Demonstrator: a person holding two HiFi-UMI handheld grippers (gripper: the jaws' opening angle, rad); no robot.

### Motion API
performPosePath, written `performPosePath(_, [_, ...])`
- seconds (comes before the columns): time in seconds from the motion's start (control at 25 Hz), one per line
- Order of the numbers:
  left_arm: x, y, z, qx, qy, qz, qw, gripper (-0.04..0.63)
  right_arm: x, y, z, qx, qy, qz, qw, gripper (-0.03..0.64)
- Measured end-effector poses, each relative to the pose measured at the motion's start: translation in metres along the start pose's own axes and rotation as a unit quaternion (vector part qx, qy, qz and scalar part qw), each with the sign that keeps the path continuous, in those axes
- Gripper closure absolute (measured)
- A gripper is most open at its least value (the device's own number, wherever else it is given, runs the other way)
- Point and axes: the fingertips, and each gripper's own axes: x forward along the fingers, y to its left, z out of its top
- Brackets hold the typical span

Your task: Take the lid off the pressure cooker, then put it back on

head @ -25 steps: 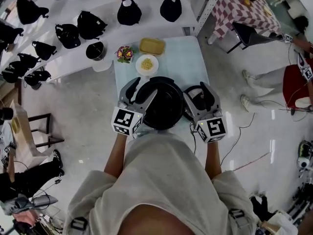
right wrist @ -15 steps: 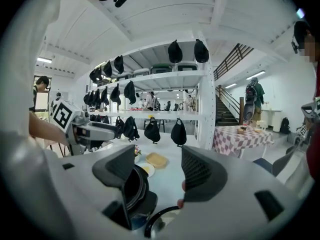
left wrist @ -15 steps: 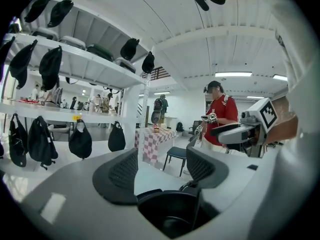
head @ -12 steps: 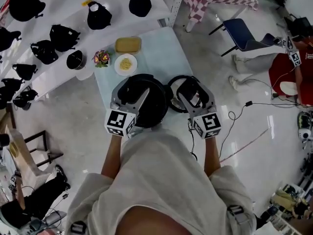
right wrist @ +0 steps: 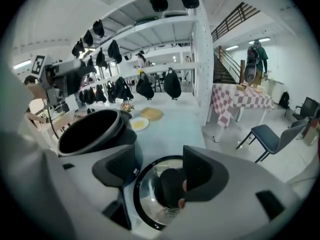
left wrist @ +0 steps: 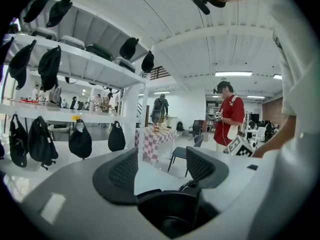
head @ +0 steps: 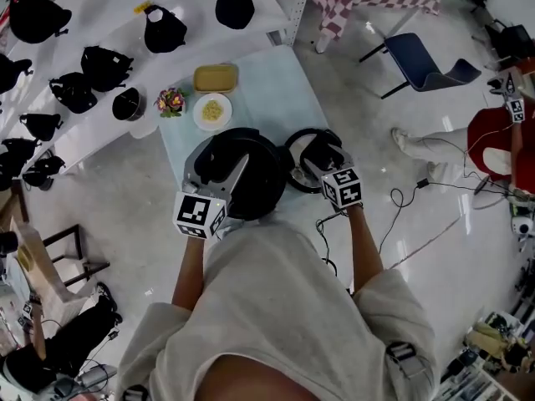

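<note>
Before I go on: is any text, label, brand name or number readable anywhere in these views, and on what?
No readable words or numbers in any view.
Cubes on the left gripper and right gripper: square black-and-white marker patterns only, no letters.
Yellow tag on the shelf edge: too small to read.
Pressure cooker and lid: no label or brand shows.
</note>
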Motion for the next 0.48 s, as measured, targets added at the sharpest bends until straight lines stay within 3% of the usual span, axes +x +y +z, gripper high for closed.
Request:
performPosePath(0.24, [-0.006,0.008,-0.003,-0.003,0.006,0.013,0.9999,0.293,0.047,-0.021,-0.054,-0.02,0.133,0.021,0.991,0.322])
performPosePath(0.48, [-0.014,0.015,-0.005,-0.004,0.009,0.028,0.9996,0.293,0.072,-0.036,-0.102,-0.039,0.258,0.02,0.965,0.322])
